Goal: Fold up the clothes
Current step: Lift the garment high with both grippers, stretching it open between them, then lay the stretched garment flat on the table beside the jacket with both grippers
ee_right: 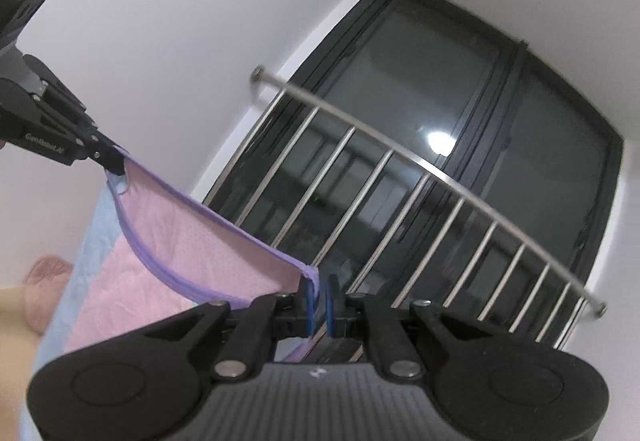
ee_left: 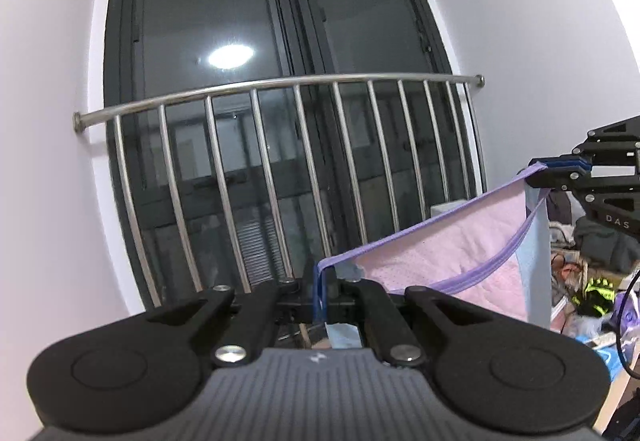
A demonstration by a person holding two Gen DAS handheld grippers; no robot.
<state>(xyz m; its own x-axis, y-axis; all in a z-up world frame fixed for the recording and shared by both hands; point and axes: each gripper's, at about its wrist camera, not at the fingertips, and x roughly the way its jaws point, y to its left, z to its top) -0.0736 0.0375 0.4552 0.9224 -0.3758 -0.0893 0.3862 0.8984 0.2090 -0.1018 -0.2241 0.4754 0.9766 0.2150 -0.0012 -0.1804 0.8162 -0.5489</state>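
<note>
A pink garment (ee_left: pixel 452 249) with purple trim and light blue panels hangs stretched in the air between my two grippers. My left gripper (ee_left: pixel 326 293) is shut on one top corner of it. My right gripper (ee_right: pixel 319 301) is shut on the other top corner; it also shows at the right of the left wrist view (ee_left: pixel 540 171). The garment (ee_right: pixel 192 249) sags in a curve between them, and its lower part hangs down out of view. The left gripper shows at the upper left of the right wrist view (ee_right: pixel 114 163).
A dark window (ee_left: pixel 276 41) with a steel railing (ee_left: pixel 280 85) fills the white wall ahead. A pile of clothes and clutter (ee_left: pixel 592 281) lies at the far right. A pink slipper (ee_right: pixel 44 277) lies on the floor at the lower left.
</note>
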